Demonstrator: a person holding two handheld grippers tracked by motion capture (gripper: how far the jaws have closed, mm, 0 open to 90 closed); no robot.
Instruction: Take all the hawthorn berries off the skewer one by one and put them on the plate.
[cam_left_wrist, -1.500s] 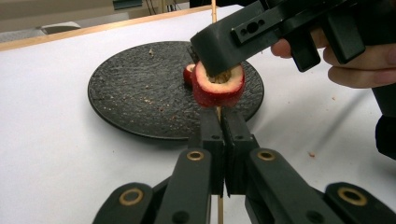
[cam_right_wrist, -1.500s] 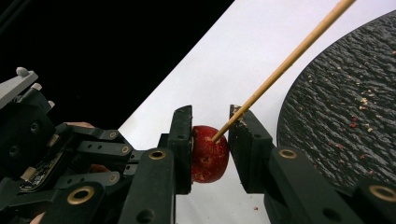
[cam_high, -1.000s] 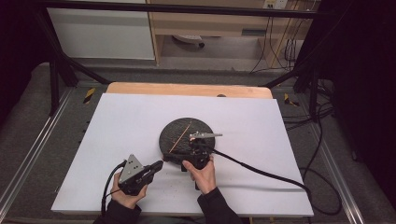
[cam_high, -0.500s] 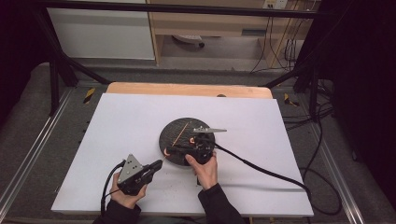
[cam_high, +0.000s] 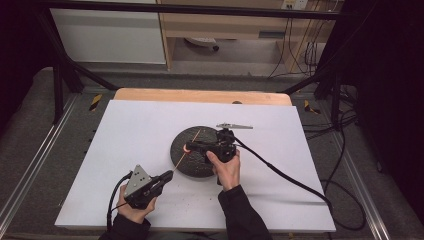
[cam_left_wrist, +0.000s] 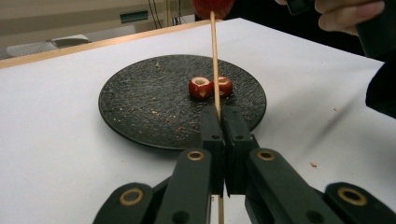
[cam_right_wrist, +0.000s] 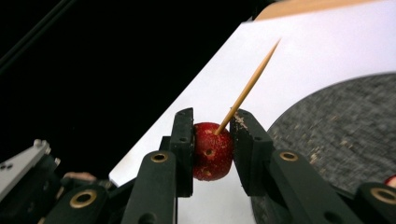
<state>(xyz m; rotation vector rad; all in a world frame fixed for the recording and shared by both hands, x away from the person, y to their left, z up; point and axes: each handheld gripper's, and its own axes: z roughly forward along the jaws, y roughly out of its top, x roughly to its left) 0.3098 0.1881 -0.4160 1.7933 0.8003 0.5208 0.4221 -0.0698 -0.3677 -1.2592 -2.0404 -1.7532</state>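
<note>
Place: a lab or test room set up for recording, not a home or kitchen
Table (cam_high: 150, 130): wooden top covered by a plain white sheet; bare wood shows along its far edge
Frame (cam_high: 60, 80): black metal bars stand around the table; a dark rail crosses above its far side
Floor (cam_high: 30, 135): grey carpet on both sides of the table; yellow-and-black tape marks (cam_high: 95, 101) near the table's far corners
Cables (cam_high: 305, 55): bundles hang beyond the table's far right corner; more lie on the floor to its right
Background: a white cabinet (cam_high: 107, 35) and a wooden shelf (cam_high: 225, 25) behind the table
</note>
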